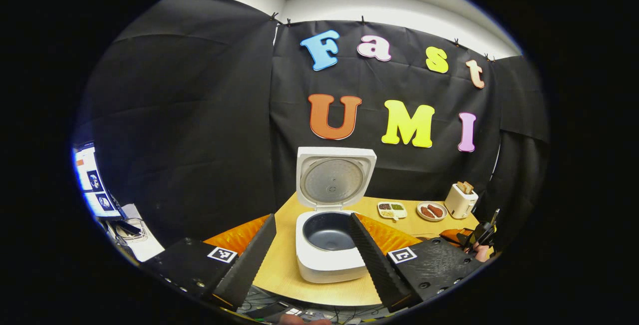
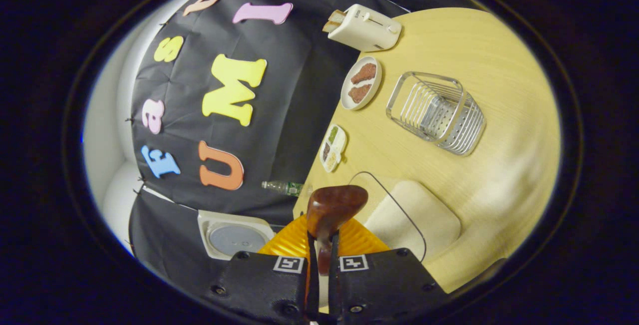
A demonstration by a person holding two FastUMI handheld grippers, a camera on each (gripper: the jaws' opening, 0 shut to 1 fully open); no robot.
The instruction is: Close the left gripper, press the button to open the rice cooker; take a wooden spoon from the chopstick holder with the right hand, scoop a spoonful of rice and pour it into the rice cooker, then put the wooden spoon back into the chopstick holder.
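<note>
— Where's the spoon (image 2: 333, 210)?
— Clamped between the right gripper's (image 2: 323, 255) fingers, bowl sticking forward over the orange mat (image 2: 292, 240), beside a clear tub of rice (image 2: 414, 217).
— And the cooker (image 1: 329, 245)?
— On the table (image 1: 284, 270), lid (image 1: 333, 177) standing up, dark pot bare.
— The left gripper (image 1: 312, 255)?
— Spread wide, holding nothing, its fingers framing the cooker.
— The holder (image 2: 439, 113)?
— A wire basket, farther along the table near a plate (image 2: 360, 84) and toaster (image 2: 364, 28).
</note>
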